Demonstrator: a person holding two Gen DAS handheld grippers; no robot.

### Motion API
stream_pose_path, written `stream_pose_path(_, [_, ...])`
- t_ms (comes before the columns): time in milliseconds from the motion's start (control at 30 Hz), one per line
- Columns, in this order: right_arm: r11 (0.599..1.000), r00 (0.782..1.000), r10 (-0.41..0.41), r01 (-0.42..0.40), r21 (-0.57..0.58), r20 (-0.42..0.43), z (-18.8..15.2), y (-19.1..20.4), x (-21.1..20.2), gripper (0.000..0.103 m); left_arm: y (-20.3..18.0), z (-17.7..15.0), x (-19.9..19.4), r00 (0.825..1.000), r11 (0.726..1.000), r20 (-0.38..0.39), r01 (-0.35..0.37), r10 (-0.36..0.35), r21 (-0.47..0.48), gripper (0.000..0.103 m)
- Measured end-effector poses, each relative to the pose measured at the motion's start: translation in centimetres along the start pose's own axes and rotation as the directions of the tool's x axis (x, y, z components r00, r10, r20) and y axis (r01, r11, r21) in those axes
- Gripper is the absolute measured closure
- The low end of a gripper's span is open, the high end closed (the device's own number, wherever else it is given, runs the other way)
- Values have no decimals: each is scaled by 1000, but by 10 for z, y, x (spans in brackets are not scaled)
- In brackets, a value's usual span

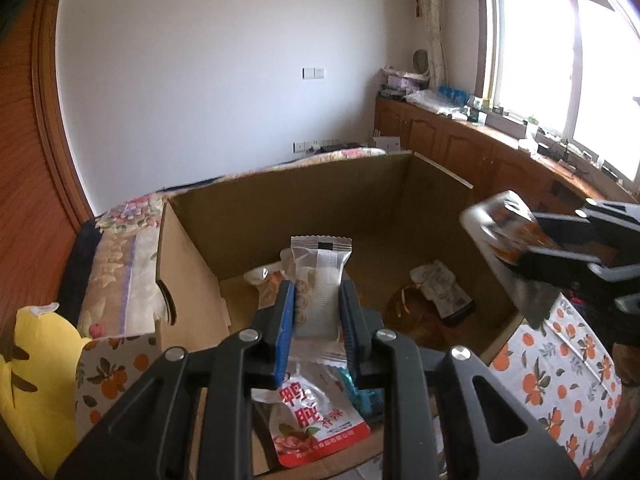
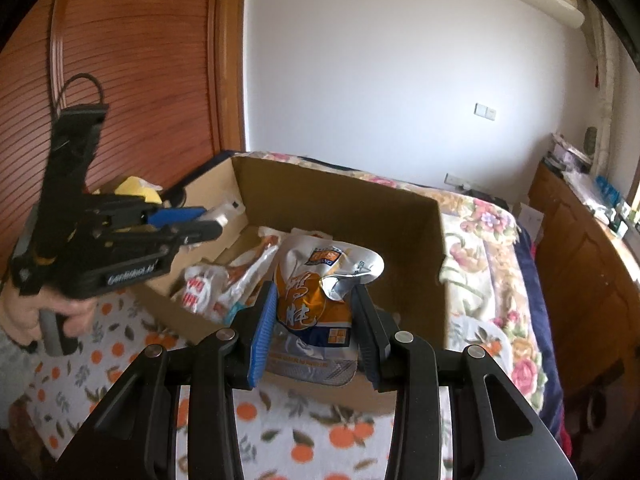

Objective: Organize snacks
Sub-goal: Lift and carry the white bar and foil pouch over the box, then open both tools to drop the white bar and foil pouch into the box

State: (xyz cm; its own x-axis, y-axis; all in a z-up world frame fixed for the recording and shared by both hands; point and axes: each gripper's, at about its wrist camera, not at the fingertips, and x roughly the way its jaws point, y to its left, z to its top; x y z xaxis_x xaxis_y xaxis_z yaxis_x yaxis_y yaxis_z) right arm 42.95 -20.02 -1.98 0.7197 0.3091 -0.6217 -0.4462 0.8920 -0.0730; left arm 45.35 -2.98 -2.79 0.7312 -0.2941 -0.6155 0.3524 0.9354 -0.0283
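- Your left tool point(image 1: 318, 300) tilts down over the cardboard box point(image 1: 280, 200), pinching a white wrapped snack bar point(image 1: 320, 276) whose long axis runs away from you.
- Your right tool point(image 2: 314, 308) pinches an orange-and-silver pouch point(image 2: 316, 300), upright above the box's near wall.

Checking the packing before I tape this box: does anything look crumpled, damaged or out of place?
The orange-and-silver foil snack pouch in the right claw is badly crumpled at its top. Packets already in the brown cardboard box lie jumbled, not stacked. Nothing looks spilled or torn.
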Motion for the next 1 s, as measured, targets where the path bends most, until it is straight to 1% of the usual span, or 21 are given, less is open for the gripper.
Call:
stream_pose_path(33, [1000, 1000, 7, -7, 1, 0, 2, 1, 7, 66, 0, -2, 2, 1000, 1000, -8, 2, -2, -7, 79])
stream_pose_path(167, [999, 999, 37, -37, 7, -13, 7, 6, 33, 66, -4, -8, 2, 1000, 1000, -24, 14, -14, 9, 77])
stream_pose_path(267, [999, 998, 51, -51, 8, -32, 6, 10, 48, 66, -5, -8, -2, 1000, 1000, -17, 19, -18, 21, 72])
stream_pose_path(367, [999, 997, 45, -45, -1, -58, 6, 13, 61, 66, -3, -7, -5, 1000, 1000, -11, 12, -12, 20, 71])
stream_pose_path(600, [998, 995, 29, -24, 49, -99, 8, 5, 77, 65, 5, -8, -7, 1000, 1000, 0, -6, 6, -1, 69])
stream_pose_path(667, [999, 994, 12, -7, 47, -108, 7, 4, 80, 65, 4, -9, -6, 1000, 1000, 3, -13, 13, -6, 63])
stream_pose_path(767, [998, 992, 19, -11, 66, -122, 7, 0, 84, 65, 5, -10, -2, 1000, 1000, -3, -30, 30, -3, 61])
stream_pose_path(867, [996, 990, 19, -6, 84, -143, 5, -5, 88, 64, 5, -10, 1, 999, 999, -8, -32, 32, -10, 59])
stream_pose_path(1000, [995, 989, 11, 4, 97, -150, 3, -9, 89, 62, 3, -12, 1, 999, 999, -14, -34, 34, -18, 57])
